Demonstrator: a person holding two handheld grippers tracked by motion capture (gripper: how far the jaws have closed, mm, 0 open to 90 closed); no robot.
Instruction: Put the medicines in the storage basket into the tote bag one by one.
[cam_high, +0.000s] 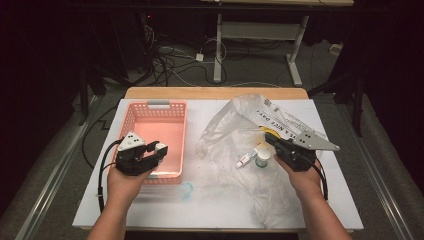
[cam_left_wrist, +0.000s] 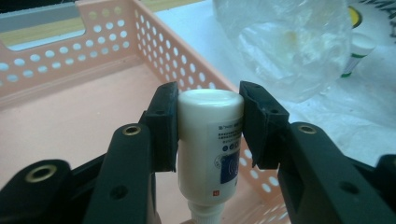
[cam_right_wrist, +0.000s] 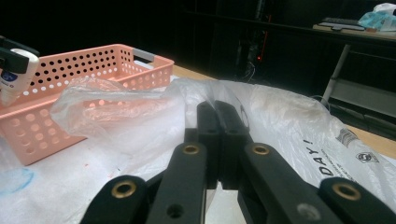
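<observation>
My left gripper (cam_high: 158, 149) is shut on a white bottle (cam_high: 161, 148) with a blue-printed label, held over the near right part of the pink perforated basket (cam_high: 155, 106). In the left gripper view the pads clamp the bottle (cam_left_wrist: 211, 140) on both sides, its neck pointing down toward the camera, with the basket floor (cam_left_wrist: 70, 126) behind it. My right gripper (cam_high: 267, 138) rests on the clear plastic bag (cam_high: 235, 125), jaws pressed together (cam_right_wrist: 217, 116). Bag film (cam_right_wrist: 140, 116) lies around its tips; whether any is pinched I cannot tell.
A small white tube (cam_high: 246, 159) and a white jar with a green band (cam_high: 262, 157) lie on the bag by the right gripper, beside something yellow (cam_high: 272, 132). A blue smear (cam_high: 186, 191) marks the white table cover (cam_high: 210, 210). Cables and desk legs stand beyond the far edge.
</observation>
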